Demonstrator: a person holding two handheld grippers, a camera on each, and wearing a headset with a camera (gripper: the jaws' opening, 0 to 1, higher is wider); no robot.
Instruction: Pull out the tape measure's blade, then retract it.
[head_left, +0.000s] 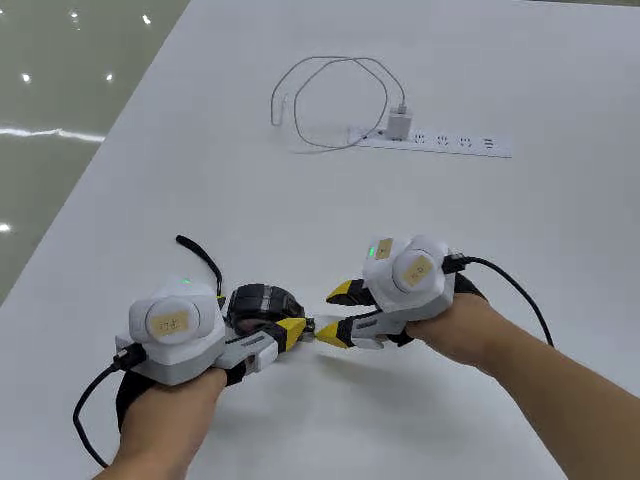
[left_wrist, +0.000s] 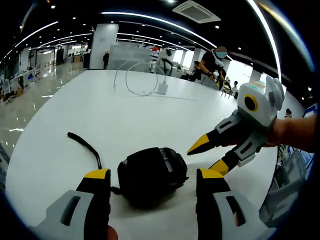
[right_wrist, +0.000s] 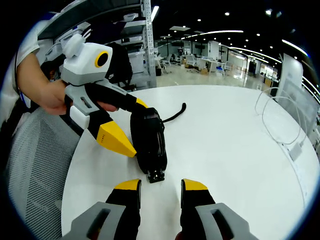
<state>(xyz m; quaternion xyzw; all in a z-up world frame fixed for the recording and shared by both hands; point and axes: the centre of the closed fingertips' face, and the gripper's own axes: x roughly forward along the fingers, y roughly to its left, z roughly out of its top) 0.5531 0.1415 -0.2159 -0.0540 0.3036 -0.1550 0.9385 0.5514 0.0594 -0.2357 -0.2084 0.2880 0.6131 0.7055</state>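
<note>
The tape measure (head_left: 262, 305) sits on the white table (head_left: 400, 220), between the left gripper's (left_wrist: 152, 174) 2 spread jaws; I cannot tell if they pinch it. My right gripper (right_wrist: 160, 185) is released, its tips just short of the blade hook (right_wrist: 156, 175). Bare tabletop lies ahead, and the table's left edge runs near.

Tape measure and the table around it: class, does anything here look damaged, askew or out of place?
Nothing stands out. The tape measure lies intact on the table between the jaws of the open left gripper, blade in, its hook facing the open right gripper. The power strip and looped cable sit tidy at the far side.
</note>
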